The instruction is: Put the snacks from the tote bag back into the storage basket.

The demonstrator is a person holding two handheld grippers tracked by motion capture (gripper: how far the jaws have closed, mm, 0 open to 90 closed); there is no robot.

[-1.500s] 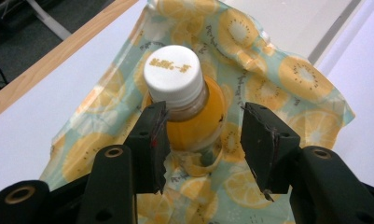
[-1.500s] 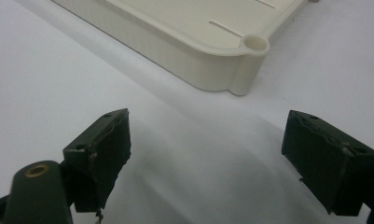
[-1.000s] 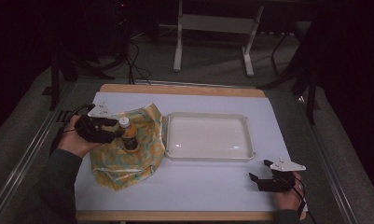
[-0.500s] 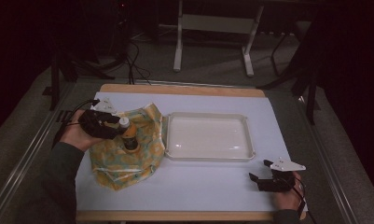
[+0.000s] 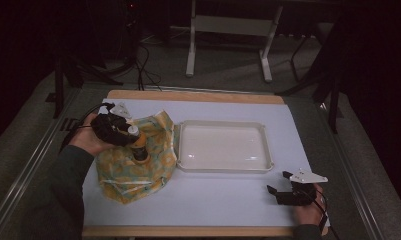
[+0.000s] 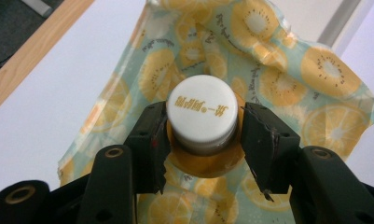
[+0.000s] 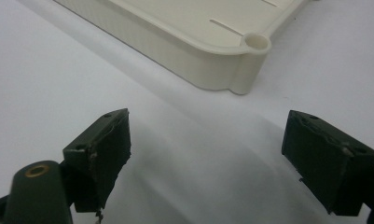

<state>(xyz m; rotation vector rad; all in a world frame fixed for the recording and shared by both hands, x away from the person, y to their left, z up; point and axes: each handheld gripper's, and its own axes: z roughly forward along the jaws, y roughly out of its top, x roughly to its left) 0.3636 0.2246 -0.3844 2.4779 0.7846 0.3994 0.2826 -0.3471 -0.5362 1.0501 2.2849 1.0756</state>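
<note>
Orange drink bottle with a white screw cap [image 6: 202, 108] stands upright on a crinkled plastic bag printed with yellow citrus slices on pale green [image 5: 138, 165], just left of the shallow cream-white rectangular plastic tray [image 5: 223, 167] that sits in the middle of the white-covered table [image 5: 213, 200]. The cap bears small gold lettering, and an orange shoulder shows below it.

The left gripper [image 6: 201, 135] has its two black jaws set on either side of the bottle's neck, right under the cap. They pinch it, the inner faces pressed against the neck on both sides. In the high view this left gripper [image 5: 124, 131] sits over the bag's upper part, left of the tray, with the person's hand [image 5: 88, 141] wrapped round its body and the sleeve running down toward the table's near edge.

The bag lies flat and rumpled, its right border touching or nearly touching the tray's left wall; which of the two cannot be told.

The right gripper [image 5: 283, 191] rests low on the table cover, in front of the tray's near right corner and apart from it. In the right gripper view its jaws [image 7: 208, 154] are spread wide with nothing between them but the bare white cover, and the tray's rounded corner [image 7: 250, 60] with a small round socket lies beyond them.
</note>
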